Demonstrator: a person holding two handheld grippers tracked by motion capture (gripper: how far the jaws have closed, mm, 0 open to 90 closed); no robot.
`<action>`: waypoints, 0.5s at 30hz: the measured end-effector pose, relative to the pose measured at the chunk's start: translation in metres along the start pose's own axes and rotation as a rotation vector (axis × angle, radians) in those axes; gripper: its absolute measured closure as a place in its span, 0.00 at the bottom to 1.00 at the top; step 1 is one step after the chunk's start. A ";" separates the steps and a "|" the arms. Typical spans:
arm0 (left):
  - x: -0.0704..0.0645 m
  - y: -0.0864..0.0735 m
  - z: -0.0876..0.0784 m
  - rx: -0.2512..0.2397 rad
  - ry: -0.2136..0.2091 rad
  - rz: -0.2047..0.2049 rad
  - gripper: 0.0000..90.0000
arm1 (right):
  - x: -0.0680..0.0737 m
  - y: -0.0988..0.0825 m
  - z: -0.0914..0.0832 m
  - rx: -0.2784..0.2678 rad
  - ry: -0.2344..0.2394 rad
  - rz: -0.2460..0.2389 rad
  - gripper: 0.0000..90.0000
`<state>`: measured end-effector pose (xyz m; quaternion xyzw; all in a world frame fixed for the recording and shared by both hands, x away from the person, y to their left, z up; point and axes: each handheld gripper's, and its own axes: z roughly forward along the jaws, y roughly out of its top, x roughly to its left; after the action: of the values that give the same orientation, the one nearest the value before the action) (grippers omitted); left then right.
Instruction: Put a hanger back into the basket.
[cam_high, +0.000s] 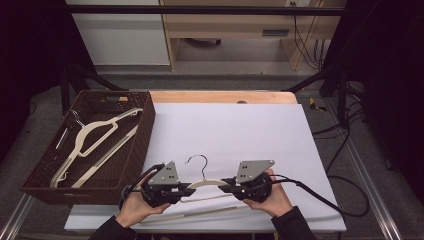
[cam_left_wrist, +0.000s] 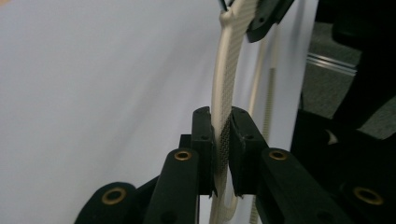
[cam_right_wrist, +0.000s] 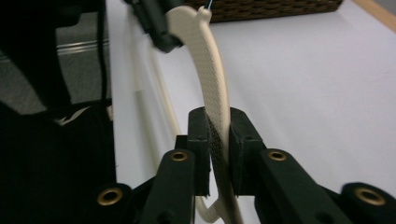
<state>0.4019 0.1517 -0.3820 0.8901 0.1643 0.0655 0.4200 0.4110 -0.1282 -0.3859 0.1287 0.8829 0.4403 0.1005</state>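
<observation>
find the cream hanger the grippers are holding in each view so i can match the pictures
High view: the cream hanger lies low centre, between the left gripper and right gripper.
Left gripper view: it runs from the jaws up to the top edge, right of centre.
Right gripper view: it curves from the jaws up to the top left.
Shared landmark: the white sheet under it.

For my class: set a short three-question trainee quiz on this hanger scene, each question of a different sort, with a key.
1. True or false: the left gripper is shut on the cream hanger.
2. Where does the second hanger lie? A. in the wicker basket B. on the white sheet C. on the floor
3. Fill in: the right gripper grips the cream hanger's other ____.

Key: 1 true; 2 A; 3 arm.
</observation>
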 end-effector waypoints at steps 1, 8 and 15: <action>-0.001 0.001 -0.001 -0.005 -0.005 -0.003 0.92 | 0.000 0.000 0.000 0.000 0.000 0.000 0.85; -0.015 0.006 0.000 -0.026 0.029 -0.044 0.96 | -0.002 0.000 0.000 -0.056 -0.106 0.051 0.58; -0.010 0.010 -0.015 -0.059 0.081 -0.087 0.96 | -0.005 -0.004 -0.021 -0.148 -0.198 0.088 0.38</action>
<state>0.3913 0.1532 -0.3651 0.8658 0.2179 0.0881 0.4417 0.4095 -0.1475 -0.3764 0.2021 0.8274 0.4932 0.1769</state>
